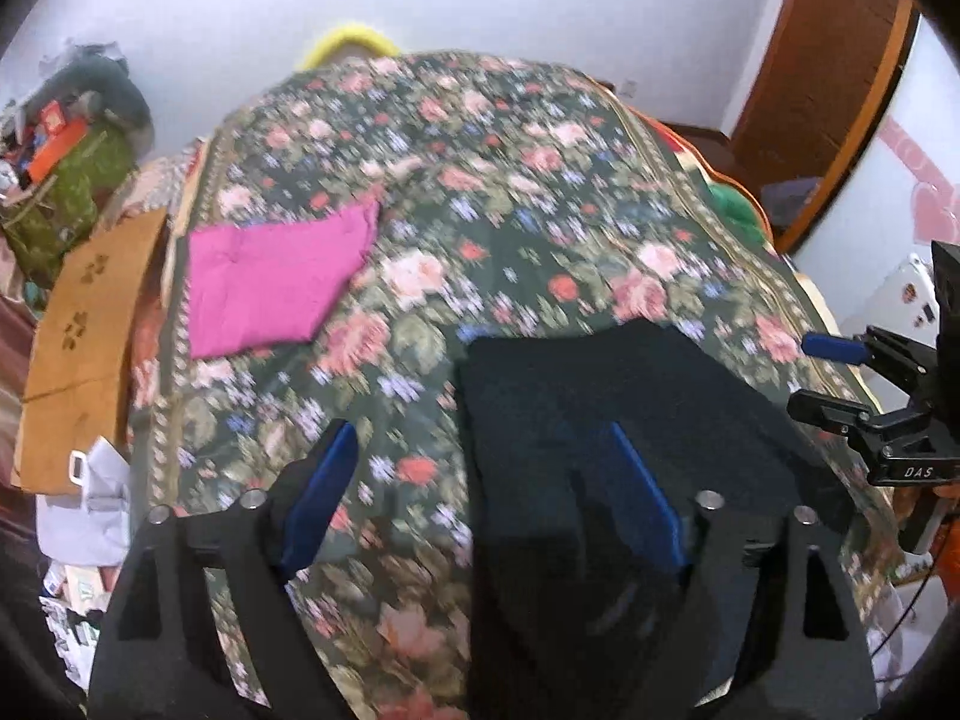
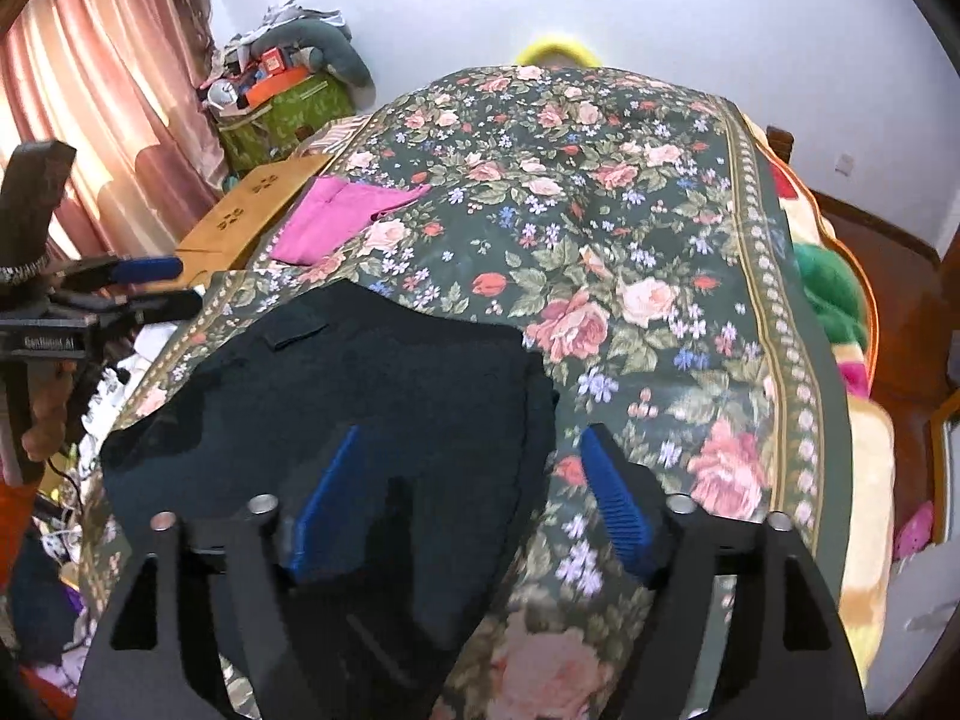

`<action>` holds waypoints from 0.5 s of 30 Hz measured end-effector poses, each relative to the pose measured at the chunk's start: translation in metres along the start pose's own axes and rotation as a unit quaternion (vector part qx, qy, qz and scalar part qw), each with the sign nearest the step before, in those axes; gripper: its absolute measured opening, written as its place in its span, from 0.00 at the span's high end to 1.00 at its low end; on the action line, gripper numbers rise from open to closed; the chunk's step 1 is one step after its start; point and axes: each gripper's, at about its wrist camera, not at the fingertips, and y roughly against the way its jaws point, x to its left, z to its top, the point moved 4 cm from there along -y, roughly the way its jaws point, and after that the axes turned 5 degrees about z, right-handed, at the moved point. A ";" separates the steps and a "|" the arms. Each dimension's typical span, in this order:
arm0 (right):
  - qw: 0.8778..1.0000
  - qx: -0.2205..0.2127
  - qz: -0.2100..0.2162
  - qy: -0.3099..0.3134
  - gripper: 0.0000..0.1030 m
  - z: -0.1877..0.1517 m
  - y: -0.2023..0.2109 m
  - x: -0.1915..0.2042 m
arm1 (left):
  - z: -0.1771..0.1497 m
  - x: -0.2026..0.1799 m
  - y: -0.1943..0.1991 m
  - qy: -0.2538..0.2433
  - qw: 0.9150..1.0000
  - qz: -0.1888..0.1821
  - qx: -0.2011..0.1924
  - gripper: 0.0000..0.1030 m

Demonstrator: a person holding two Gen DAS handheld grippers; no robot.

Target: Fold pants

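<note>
The dark pants lie folded into a compact block on the floral bedspread at the near edge of the bed, flat and with nothing gripping them. The left tool hangs above the pants' left edge with its jaws spread wide; its right blue pad shows over the dark cloth and its left pad over the flowers, neither pressing on anything. The right tool hangs above the pants' right edge, also wide open and empty, one pad over the cloth and the other over the bedspread. Each tool also shows at the side of the other's view, beside the pants. A folded pink cloth lies further back on the bed, to the left and well apart from the pants. The left view is blurred.
</note>
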 end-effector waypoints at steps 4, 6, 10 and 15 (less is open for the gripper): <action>1.000 0.027 0.001 -0.011 0.25 -0.016 -0.013 -0.004 | -0.013 -0.010 -0.019 -0.009 0.998 -0.024 0.052 0.16; 0.999 0.048 0.001 -0.019 0.25 -0.027 -0.023 -0.007 | -0.018 -0.012 -0.031 -0.008 0.996 -0.032 0.079 0.16; 0.996 0.053 0.028 -0.060 0.23 -0.038 -0.032 -0.016 | -0.025 -0.013 -0.052 0.015 0.990 -0.064 0.124 0.16; 0.991 0.067 0.069 -0.090 0.22 -0.036 -0.042 -0.021 | -0.024 -0.022 -0.069 0.022 0.983 -0.095 0.157 0.16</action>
